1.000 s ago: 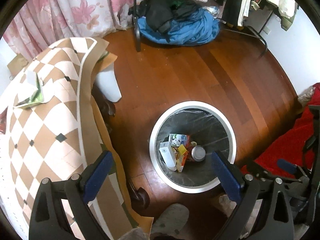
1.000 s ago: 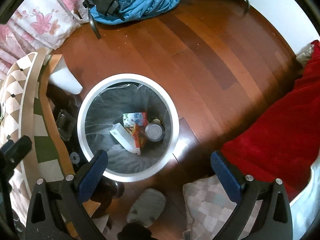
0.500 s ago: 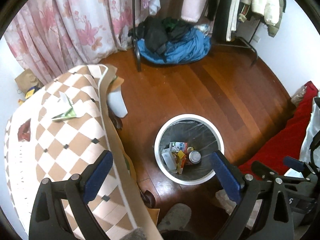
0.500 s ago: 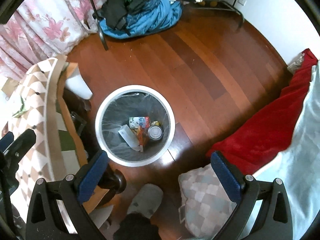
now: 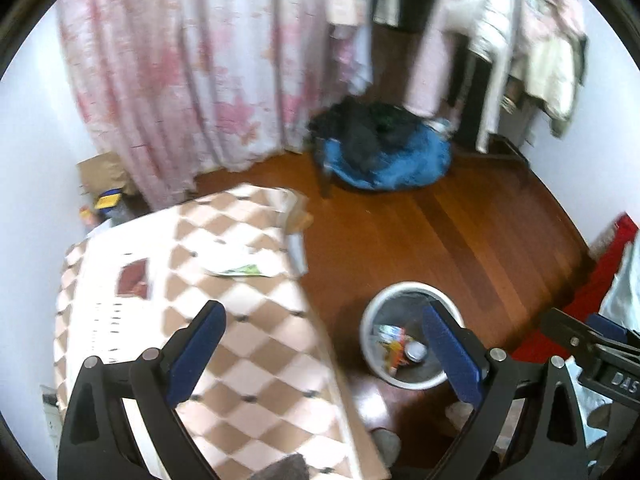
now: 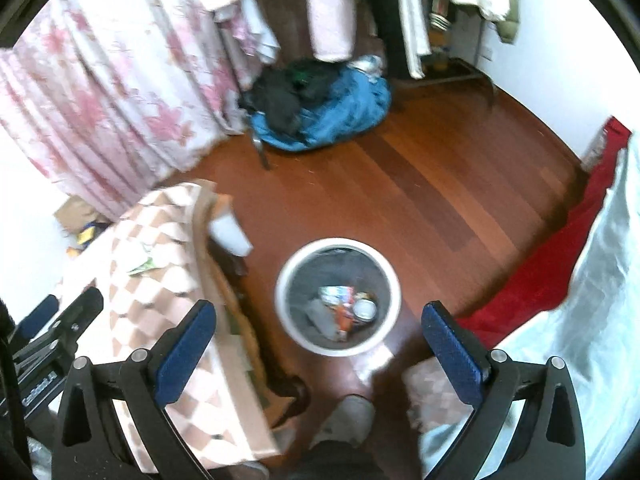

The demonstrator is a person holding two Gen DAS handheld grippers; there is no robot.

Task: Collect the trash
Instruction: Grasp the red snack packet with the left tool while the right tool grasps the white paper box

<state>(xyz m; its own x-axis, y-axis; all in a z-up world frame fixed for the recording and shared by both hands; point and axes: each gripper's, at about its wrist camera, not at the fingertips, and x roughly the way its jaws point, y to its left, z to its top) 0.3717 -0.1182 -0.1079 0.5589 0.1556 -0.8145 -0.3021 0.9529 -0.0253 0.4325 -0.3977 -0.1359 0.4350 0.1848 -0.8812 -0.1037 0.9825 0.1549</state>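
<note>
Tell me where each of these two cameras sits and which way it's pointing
Left wrist: rides the left hand-held gripper, angled down over the checkered tablecloth with scraps on it; the open fingers and part of the other gripper show at the right edge.
Right wrist: rides the right hand-held gripper, looking down at the trash bin on the wood floor; open fingers, a slippered foot and the other gripper at the left edge show.
Shared: bin, tablecloth, floral curtain, blue clothes pile.

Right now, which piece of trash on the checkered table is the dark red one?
The dark red wrapper, lying nearer the table's left edge. The other piece, the white and green paper, lies toward the right edge.
</note>
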